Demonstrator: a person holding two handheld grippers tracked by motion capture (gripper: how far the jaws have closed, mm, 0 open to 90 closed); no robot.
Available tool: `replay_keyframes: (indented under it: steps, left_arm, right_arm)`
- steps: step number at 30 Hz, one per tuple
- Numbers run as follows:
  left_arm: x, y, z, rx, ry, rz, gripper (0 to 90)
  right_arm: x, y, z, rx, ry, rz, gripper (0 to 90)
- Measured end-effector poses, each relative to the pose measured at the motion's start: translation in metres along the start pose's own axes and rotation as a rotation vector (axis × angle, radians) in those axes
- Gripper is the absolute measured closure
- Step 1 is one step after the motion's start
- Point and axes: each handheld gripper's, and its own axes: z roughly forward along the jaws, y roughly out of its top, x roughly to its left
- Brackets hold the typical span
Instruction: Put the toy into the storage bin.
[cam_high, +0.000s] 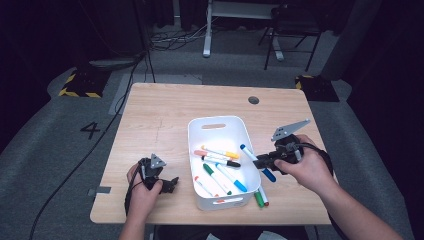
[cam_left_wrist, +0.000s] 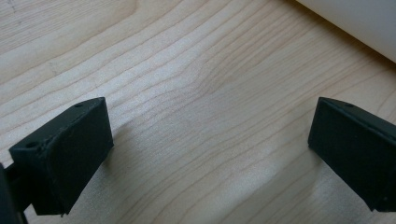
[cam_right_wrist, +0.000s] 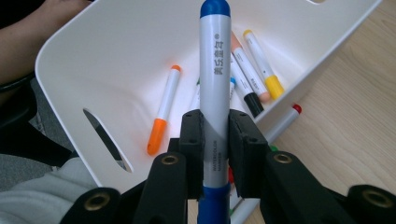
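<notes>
1. In the high view, a light wooden surface (cam_high: 165, 120) is seen standing on a grey carpeted floor (cam_high: 45, 150) in a dark room. A round grommet hole (cam_high: 253, 100) is set near the far edge of the surface. A number 4 (cam_high: 90, 130) is marked on the floor at the left, with black-and-yellow hazard tape (cam_high: 75, 85) beyond it. White desk legs (cam_high: 206, 30) and a dark chair (cam_high: 292, 30) are seen at the back.
2. A white bin (cam_high: 220, 130) is placed on the middle of the surface, with several markers lying inside it. Two more markers (cam_high: 261, 197) lie on the surface just beside the bin's near right corner.
3. The right gripper (cam_high: 260, 162) is held above the bin's right rim, and the blue-capped marker (cam_high: 257, 162) is clamped in it, slanting over that rim. The left gripper (cam_high: 172, 184) is held low over the surface, left of the bin.
4. In the left gripper view, the two black fingers (cam_left_wrist: 65, 154) are seen spread wide apart over bare wood grain, with nothing between them. A white edge of the bin is seen at the upper right corner.
5. In the right gripper view, the fingers (cam_right_wrist: 192, 144) are pressed against both sides of the blue-capped marker, which stands up along them. Behind it the bin is seen, with an orange-capped marker (cam_right_wrist: 163, 112) and a yellow-capped marker (cam_right_wrist: 261, 60) inside.
</notes>
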Motion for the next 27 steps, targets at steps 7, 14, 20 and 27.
replay_keyframes:
  steps: [7,14,20,27]
  left_arm:
    - [0.002,0.001,0.000,-0.005,0.013,0.015,0.1]
    - [0.002,0.001,0.001,-0.006,0.012,0.011,0.1]
    - [0.002,0.001,0.001,-0.007,0.013,0.012,0.1]
    - [0.002,0.001,0.001,-0.006,0.011,0.013,0.1]
  right_arm:
    - [0.009,0.016,0.006,-0.009,0.005,-0.037,77.3]
    - [0.015,0.024,0.007,-0.021,0.019,-0.058,77.3]
    - [0.021,0.028,0.006,-0.028,0.026,-0.070,77.3]
    - [0.029,0.030,0.013,-0.018,0.037,-0.112,77.3]
